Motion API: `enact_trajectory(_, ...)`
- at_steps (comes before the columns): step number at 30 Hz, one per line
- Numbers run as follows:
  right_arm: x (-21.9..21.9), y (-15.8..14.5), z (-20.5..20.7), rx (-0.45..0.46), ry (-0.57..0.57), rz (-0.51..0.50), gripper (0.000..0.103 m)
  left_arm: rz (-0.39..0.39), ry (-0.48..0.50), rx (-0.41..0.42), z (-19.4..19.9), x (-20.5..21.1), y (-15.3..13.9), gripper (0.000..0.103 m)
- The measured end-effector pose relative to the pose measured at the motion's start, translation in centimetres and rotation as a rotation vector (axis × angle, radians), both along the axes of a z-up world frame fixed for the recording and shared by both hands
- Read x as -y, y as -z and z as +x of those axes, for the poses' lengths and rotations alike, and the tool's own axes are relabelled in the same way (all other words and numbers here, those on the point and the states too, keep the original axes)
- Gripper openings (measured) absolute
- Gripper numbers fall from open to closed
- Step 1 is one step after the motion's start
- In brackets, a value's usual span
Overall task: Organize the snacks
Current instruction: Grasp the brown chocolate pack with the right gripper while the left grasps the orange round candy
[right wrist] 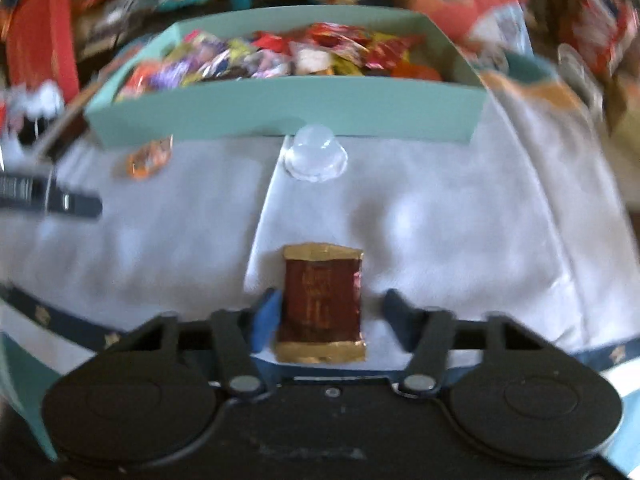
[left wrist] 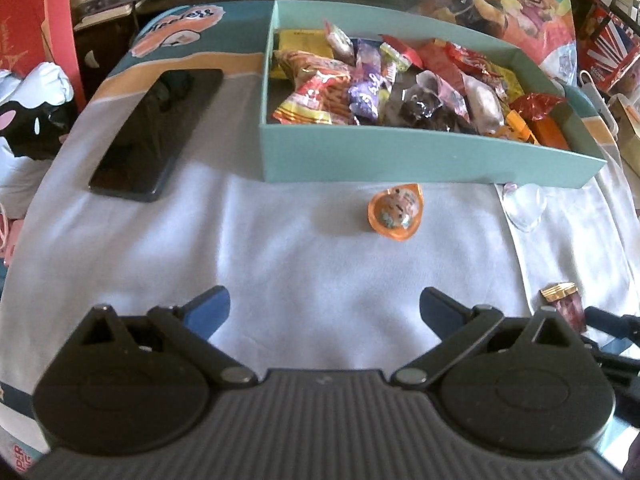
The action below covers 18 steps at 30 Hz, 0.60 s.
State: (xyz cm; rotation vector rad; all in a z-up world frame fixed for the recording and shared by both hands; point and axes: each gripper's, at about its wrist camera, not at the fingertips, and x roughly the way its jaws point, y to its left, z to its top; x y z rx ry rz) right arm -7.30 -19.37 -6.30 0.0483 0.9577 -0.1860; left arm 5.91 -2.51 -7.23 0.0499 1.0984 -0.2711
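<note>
A teal box point(left wrist: 400, 156) point(right wrist: 280, 108) full of wrapped snacks stands at the back of the white cloth. In front of it lie an orange jelly cup point(left wrist: 395, 210) point(right wrist: 146, 158) and a clear jelly cup point(left wrist: 524, 208) point(right wrist: 316, 156). A dark red packet with gold ends point(right wrist: 322, 304) point(left wrist: 564, 304) lies flat between the fingers of my right gripper point(right wrist: 332, 312). The left finger is at the packet's edge and the right finger stands apart from it, so the gripper is open. My left gripper point(left wrist: 324, 308) hangs open over bare cloth, short of the orange cup.
A black phone point(left wrist: 156, 132) lies left of the box. A black-and-white plush toy point(left wrist: 32, 112) sits past the table's left edge. Boxes and printed bags crowd the back and right side. The right wrist view is blurred.
</note>
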Motion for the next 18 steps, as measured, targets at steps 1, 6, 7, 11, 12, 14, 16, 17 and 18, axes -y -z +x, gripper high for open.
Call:
enact_trajectory(1,-0.4,-0.1,0.0,0.000,-0.017,-0.010,0.036,0.001,0.001,0.000,0.1,0.1,0.0,0.103)
enact_trajectory(6,1.0,-1.2,0.4,0.033,0.033,0.077,0.036,0.028,0.016,0.010,1.1,0.7,0.2,0.103)
enact_trajectory(7,1.5,-1.4,0.5,0.047,0.046,0.102,0.036,0.033,0.020,0.011,1.3,0.8,0.3,0.103)
enact_trajectory(11,3.3,-2.6,1.1,0.091,0.084,0.184,0.036,0.060,0.051,0.023,2.6,1.9,0.9,0.103)
enact_trajectory(12,3.6,-2.8,1.2,0.098,0.091,0.200,0.036,0.066,0.060,0.030,2.9,2.2,0.9,0.103)
enact_trajectory(14,4.1,-3.0,1.3,0.108,0.102,0.229,0.036,0.075,0.085,0.050,3.3,2.9,0.8,0.103)
enact_trajectory(16,4.7,-3.1,1.5,0.115,0.113,0.255,0.036,0.086,0.117,0.070,3.6,3.7,0.7,0.102)
enact_trajectory(17,5.0,-3.1,1.7,0.117,0.119,0.264,0.036,0.089,0.137,0.077,3.8,4.1,0.7,0.099)
enact_trajectory(18,5.4,-3.0,2.0,0.118,0.124,0.272,0.036,0.090,0.150,0.080,4.0,4.4,0.8,0.094)
